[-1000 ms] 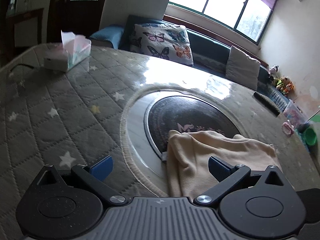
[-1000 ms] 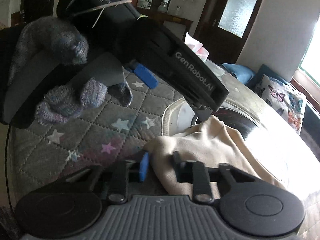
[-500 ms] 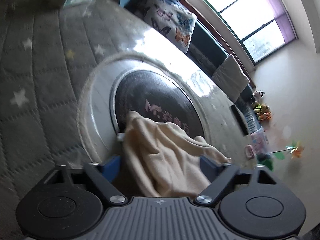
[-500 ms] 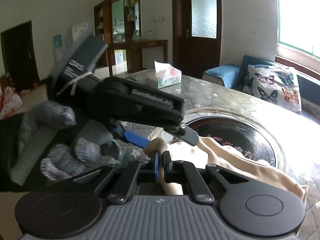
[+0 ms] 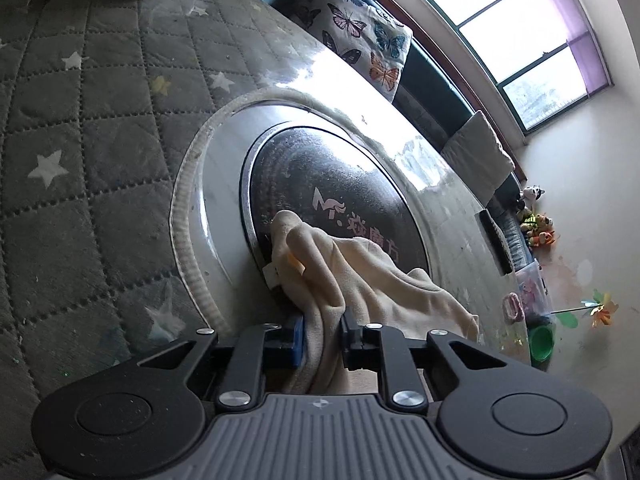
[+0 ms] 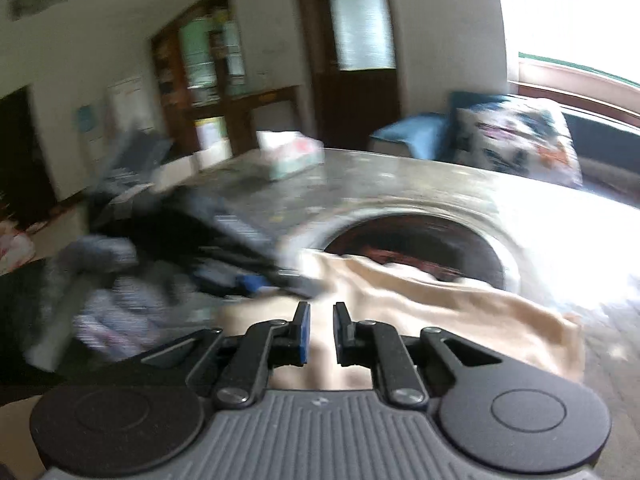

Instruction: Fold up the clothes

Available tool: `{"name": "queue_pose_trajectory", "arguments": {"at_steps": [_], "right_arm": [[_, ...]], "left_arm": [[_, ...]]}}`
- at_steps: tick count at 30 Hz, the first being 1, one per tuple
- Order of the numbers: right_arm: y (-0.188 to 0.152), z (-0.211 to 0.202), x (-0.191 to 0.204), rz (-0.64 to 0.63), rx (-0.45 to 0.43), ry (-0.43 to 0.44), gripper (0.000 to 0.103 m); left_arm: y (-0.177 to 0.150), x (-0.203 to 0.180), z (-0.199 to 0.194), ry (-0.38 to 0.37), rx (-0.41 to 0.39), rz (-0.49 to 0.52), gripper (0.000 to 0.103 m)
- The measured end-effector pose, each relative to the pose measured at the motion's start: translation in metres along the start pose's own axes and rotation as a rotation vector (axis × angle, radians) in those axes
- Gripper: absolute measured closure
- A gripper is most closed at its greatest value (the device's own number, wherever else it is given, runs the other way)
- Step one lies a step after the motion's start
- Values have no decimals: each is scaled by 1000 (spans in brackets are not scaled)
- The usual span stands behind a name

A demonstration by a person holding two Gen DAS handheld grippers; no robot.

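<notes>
A cream garment [image 5: 380, 280] lies crumpled across the dark round plate [image 5: 340, 184] set into the table. In the left wrist view my left gripper [image 5: 322, 336] is closing, and a bunched fold of the garment is pinched between its blue pad and black finger. The right wrist view is blurred by motion. There my right gripper [image 6: 321, 320] hovers over the near edge of the garment [image 6: 440, 300]. Its jaws are opening and stand a narrow gap apart, with cream cloth showing through the gap. A gloved hand [image 6: 100, 256] holds the other gripper at the left.
The table has a grey quilted cover with stars [image 5: 80, 120] around a pale ring. A tissue box [image 6: 290, 154] stands at the far side. Behind it are a butterfly cushion [image 5: 360, 32] and a sofa. A green cup [image 5: 542, 344] and small toys sit at the right edge.
My left jaws went from wide open to closed on a fold of the garment, and that wrist rolled. My right gripper swung sideways and its jaws parted slightly.
</notes>
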State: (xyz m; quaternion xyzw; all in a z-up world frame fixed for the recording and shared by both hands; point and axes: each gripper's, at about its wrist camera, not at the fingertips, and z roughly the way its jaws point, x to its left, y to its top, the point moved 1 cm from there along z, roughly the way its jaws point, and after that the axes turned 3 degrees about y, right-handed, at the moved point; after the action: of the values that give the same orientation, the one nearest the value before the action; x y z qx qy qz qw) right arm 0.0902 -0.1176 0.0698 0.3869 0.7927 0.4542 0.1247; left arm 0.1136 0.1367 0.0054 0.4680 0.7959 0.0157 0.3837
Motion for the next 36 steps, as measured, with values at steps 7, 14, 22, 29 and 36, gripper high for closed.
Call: {"name": "queue_pose_trajectory", "arguments": {"at_steps": [7, 14, 22, 29, 36], "right_arm": [[-11, 6, -80, 152, 33, -250, 68], [-26, 12, -129, 291, 29, -300, 62], [-32, 11, -133, 352, 9, -252, 93], [-20, -33, -122, 324, -95, -247, 94], [-6, -81, -137, 291, -156, -358, 95]], "left_arm": [[-1, -5, 3, 21, -8, 36, 83], [0, -9, 4, 38, -12, 66, 83], [2, -24, 0, 55, -36, 123, 85], [3, -65, -6, 4, -71, 211, 88], [-1, -131, 15, -53, -64, 314, 88]]}}
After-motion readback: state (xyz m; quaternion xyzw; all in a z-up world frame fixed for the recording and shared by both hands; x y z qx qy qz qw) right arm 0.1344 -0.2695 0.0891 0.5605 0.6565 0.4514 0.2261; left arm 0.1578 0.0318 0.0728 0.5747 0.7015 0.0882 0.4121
